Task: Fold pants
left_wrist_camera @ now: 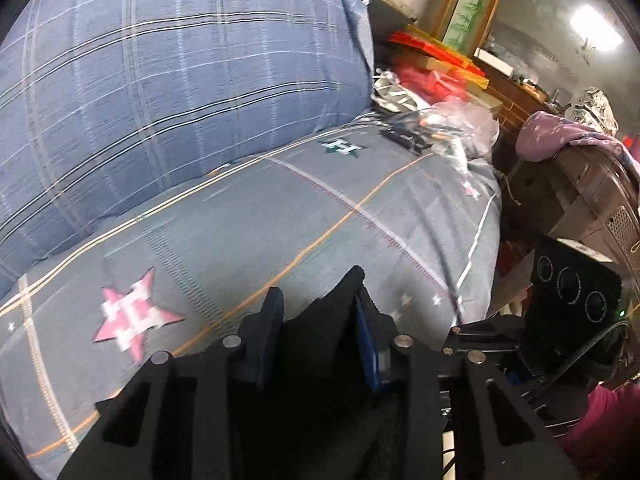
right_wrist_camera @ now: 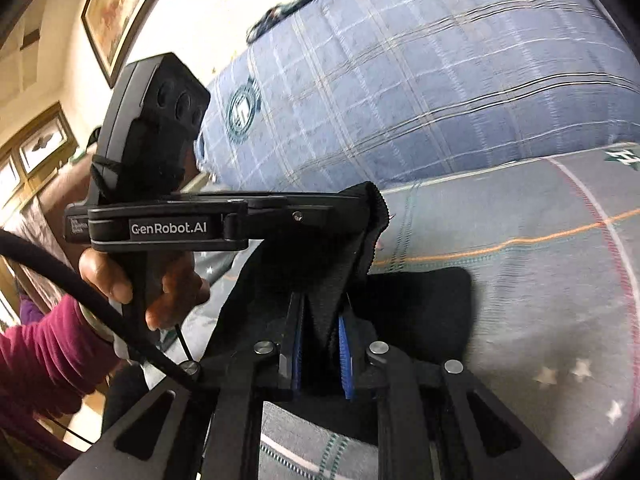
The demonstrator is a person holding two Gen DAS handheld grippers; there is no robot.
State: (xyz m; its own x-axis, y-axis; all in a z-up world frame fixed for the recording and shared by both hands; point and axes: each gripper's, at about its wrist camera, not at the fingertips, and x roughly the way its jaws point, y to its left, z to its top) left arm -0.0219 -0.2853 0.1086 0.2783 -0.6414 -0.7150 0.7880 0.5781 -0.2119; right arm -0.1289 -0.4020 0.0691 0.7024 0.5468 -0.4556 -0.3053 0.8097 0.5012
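Note:
Black pants [right_wrist_camera: 424, 304] lie on a grey bed sheet with star prints [right_wrist_camera: 540, 264]. One edge of them is lifted off the sheet. My right gripper [right_wrist_camera: 320, 332] is shut on a fold of that black cloth, which rises between its blue pads. My left gripper [right_wrist_camera: 358, 208] comes in from the left, held by a hand [right_wrist_camera: 108, 276], and clamps the ribbed top edge of the same cloth. In the left wrist view the left gripper [left_wrist_camera: 320, 300] is shut on a peak of the pants [left_wrist_camera: 332, 320] above the sheet [left_wrist_camera: 240, 220].
A bulky blue plaid duvet [left_wrist_camera: 180, 80] fills the back of the bed. Red boxes and a plastic bag [left_wrist_camera: 460, 116] crowd its far end. Beyond the bed edge stand a cabinet with purple cloth [left_wrist_camera: 560, 136] and the right gripper's housing [left_wrist_camera: 572, 288]. A magenta sleeve [right_wrist_camera: 48, 356] is at lower left.

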